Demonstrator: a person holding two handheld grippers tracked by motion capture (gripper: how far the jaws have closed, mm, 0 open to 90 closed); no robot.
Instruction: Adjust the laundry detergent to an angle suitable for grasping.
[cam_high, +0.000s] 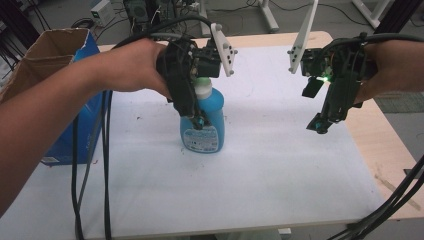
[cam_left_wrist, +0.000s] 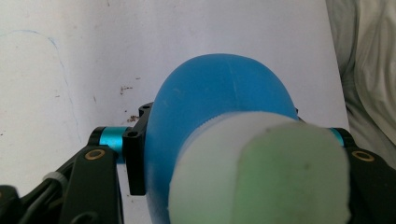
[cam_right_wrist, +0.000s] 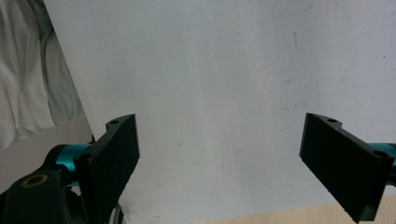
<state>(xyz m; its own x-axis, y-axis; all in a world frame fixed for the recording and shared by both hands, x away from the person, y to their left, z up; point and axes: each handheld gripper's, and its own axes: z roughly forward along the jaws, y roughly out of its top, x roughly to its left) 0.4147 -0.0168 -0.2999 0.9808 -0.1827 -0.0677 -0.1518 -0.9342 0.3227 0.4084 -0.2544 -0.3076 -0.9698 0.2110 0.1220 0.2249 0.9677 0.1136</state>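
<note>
The left tool (cam_high: 200, 117) clamped the blue detergent bottle (cam_high: 206, 125) upright mid-tabletop (cam_high: 280, 165); the right tool (cam_high: 320, 107) hung beside it, jaws wide and empty. Gripped on its rounded shoulder, the bottle might slip or tip if lifted.

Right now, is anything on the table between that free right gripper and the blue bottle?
Nothing visible. The right gripper hovers with jaws open over the bare white table cover, and the stretch across to the blue bottle, clamped by the left gripper, is clear.
</note>
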